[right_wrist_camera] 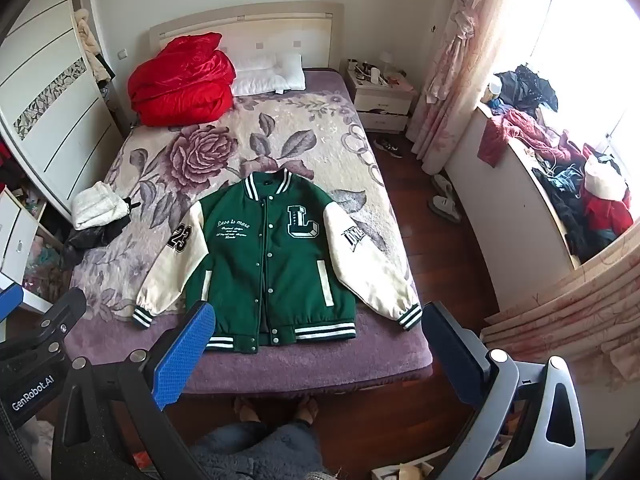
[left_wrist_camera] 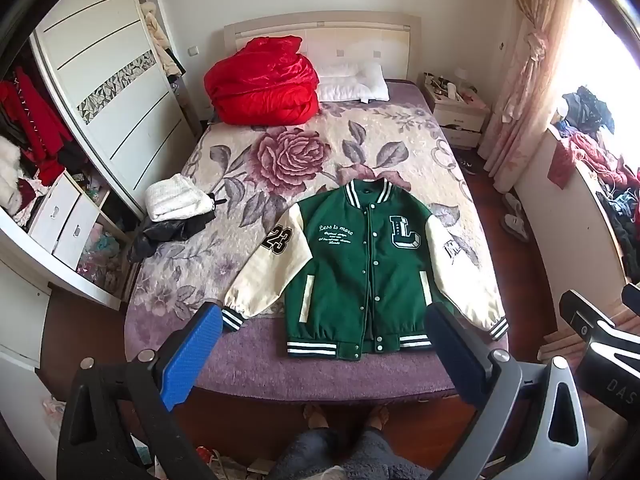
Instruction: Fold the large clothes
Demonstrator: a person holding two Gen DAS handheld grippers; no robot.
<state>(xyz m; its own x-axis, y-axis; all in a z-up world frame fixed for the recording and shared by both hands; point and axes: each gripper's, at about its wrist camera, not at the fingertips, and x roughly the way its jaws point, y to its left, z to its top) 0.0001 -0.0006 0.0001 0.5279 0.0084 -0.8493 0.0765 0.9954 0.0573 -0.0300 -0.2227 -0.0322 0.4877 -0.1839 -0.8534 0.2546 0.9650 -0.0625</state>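
Varsity jacket laid out, not yet folded.
Green jacket [left_wrist_camera: 360, 264] lies flat, front up, sleeves spread, at the foot of the bed [left_wrist_camera: 256, 364]. Left gripper [left_wrist_camera: 324, 344] and right gripper [right_wrist_camera: 316, 340] hover above it, fingers wide, empty.

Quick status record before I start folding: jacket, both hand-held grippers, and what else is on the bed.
jacket: green body, cream sleeves, flat, front up, snapped shut, collar toward headboard, hem near the bed's foot
sleeves: spread out to both sides, not folded
fold progress: none yet
left hand-held gripper: open, empty, above the foot of the bed
right hand-held gripper: open, empty, above the foot of the bed
bed: floral blanket
red quilt: bundled by the headboard
pillow: beside the quilt
white garment: on dark clothing at the wardrobe-side edge
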